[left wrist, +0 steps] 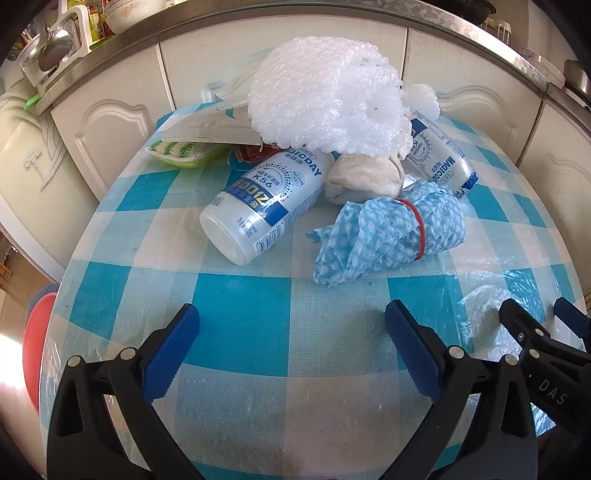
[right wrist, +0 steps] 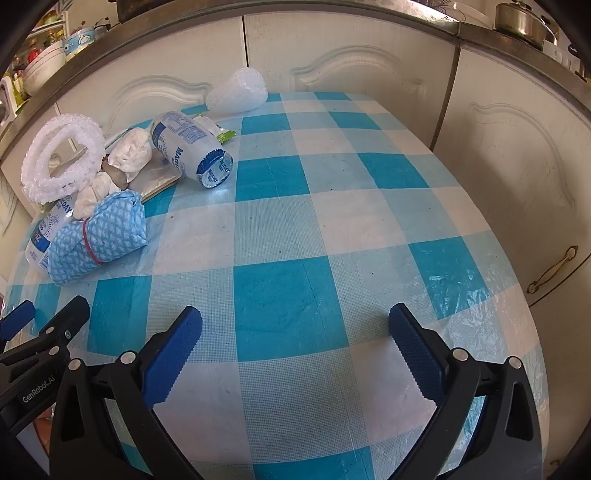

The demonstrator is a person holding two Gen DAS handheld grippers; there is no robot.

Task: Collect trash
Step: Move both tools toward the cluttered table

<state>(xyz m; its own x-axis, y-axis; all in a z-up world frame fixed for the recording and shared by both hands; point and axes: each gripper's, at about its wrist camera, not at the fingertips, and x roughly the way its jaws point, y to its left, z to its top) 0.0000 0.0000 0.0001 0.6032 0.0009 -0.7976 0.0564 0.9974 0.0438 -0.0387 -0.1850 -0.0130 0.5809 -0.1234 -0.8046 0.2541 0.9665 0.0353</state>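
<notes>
left gripper (left wrist: 291, 347) jaws wide, empty, blue cloth bundle (left wrist: 388, 232) just ahead, right gripper (right wrist: 295, 349) likewise wide

My right gripper (right wrist: 295, 343) hangs wide open above the blue-and-white checked plastic tablecloth (right wrist: 332, 221); the rubber-banded blue patterned cloth bundle (right wrist: 99, 236) lies far left, beside white plastic bottles (right wrist: 192, 147).

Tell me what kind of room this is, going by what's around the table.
Most likely a home kitchen. Cream cabinet doors run under a metal-edged counter holding bowls and a pot, and the table wears a blue checked plastic cloth.
</notes>
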